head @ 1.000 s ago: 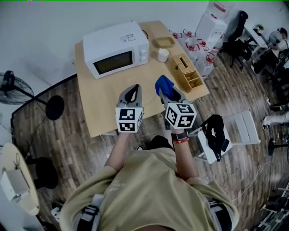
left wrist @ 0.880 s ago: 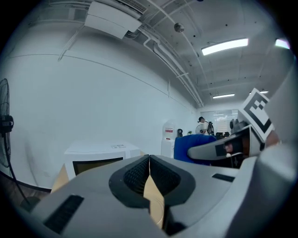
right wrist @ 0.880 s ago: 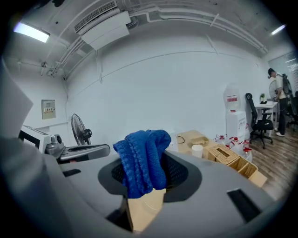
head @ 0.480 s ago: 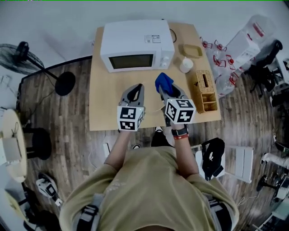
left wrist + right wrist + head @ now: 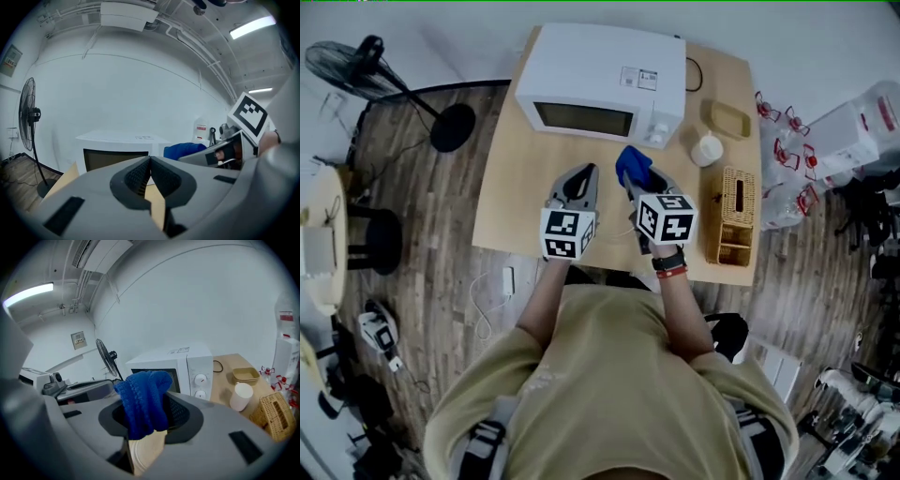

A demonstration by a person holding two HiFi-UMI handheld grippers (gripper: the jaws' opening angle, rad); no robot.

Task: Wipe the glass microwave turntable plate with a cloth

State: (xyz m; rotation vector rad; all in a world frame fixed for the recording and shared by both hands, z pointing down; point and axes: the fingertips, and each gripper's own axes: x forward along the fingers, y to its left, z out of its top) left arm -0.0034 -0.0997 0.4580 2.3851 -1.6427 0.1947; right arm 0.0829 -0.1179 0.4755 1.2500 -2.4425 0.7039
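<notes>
Person: tan shirt at the bottom of the head view, both forearms reaching forward over the table's near edge.
Left gripper: held above the table's near half, its marker cube toward the person; in its own view the 2 jaws are pressed together at the tips with nothing between them.
Right gripper: just beside the left one, with a small gap between the 2; in its own view the jaws are clamped on the cloth.
Cloth: blue and knitted, bunched up and standing out above the right jaws.
Glass plate: only a pale curved rim shows through the gap under the cloth, low on the table below the right gripper; too faint to tell more.
Table: light wood, standing on a dark plank floor.
Microwave: white, door shut, at the table's far side, facing the grippers.
Cup: white, just right of the microwave's dials.
Wicker basket: at the table's right edge.
Tan tray: behind the cup.
Fan: black, on a stand, on the floor left of the table.
</notes>
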